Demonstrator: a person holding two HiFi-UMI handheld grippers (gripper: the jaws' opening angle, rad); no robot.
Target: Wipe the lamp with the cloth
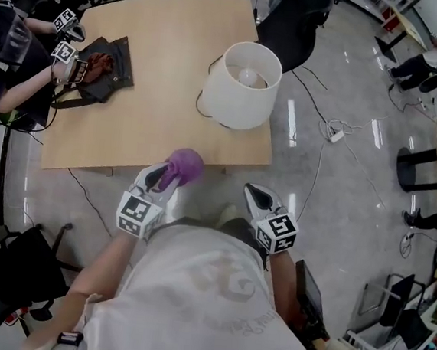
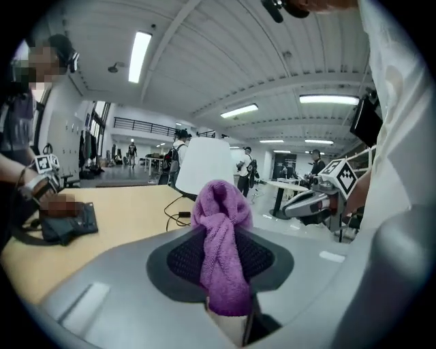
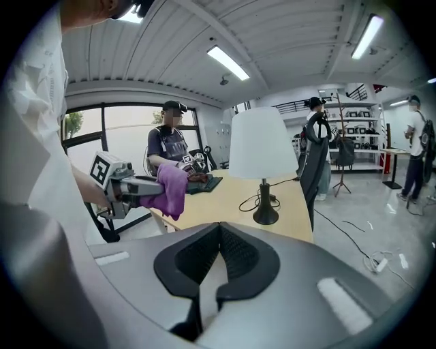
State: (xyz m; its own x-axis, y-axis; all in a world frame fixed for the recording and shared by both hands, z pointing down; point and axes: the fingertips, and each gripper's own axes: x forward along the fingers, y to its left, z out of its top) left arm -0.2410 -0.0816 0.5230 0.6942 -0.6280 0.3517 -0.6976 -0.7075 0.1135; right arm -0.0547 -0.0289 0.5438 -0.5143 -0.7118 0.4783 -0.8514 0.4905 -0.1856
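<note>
A lamp with a white shade (image 1: 242,84) stands on the wooden table (image 1: 155,118) near its right edge, and its dark base (image 3: 266,217) shows in the right gripper view. My left gripper (image 1: 172,174) hovers over the table's near edge, shut on a bunched purple cloth (image 1: 185,163). The cloth (image 2: 219,204) stands up between the pads of that gripper (image 2: 221,242), with the lamp (image 2: 204,167) behind it. My right gripper (image 1: 251,189) hangs off the table beside the left one. Its jaws (image 3: 218,235) are shut with nothing in them.
Another person (image 1: 10,66) at the table's far left works two grippers over a dark bag (image 1: 105,71). The lamp's cable (image 3: 255,201) loops on the table by the base. An office chair (image 1: 291,20) stands behind the lamp, and cables (image 1: 334,131) lie on the floor.
</note>
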